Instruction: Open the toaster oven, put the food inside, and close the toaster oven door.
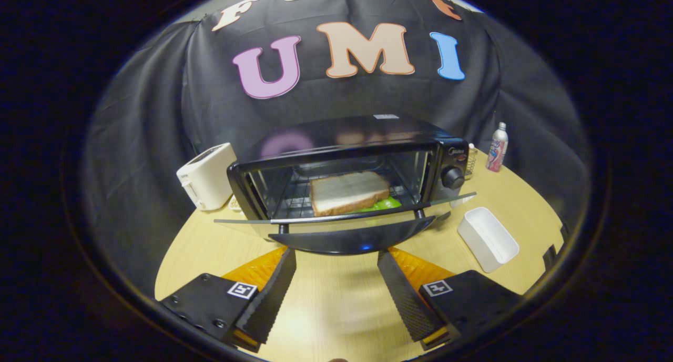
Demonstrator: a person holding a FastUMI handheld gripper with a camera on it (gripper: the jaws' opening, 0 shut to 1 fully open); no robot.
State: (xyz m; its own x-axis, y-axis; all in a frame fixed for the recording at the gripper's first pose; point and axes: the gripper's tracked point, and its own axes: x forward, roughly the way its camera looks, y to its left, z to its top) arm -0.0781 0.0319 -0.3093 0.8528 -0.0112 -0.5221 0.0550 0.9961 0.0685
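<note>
Toaster oven (347,178) sits at the surface's (336,299) far edge, glass door (347,228) dropped flat, bread slice (348,192) on the wire rack over something green (384,204). Claw (336,270) spread and empty just short of the door's rim. Risk: the smooth glossy door slips off a finger mid-lift and drops back, or a hard push slides the boxy oven rearward.

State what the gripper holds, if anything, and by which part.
Nothing is held: the gripper is open, its fingers apart just short of the toaster oven's lowered door.
</note>
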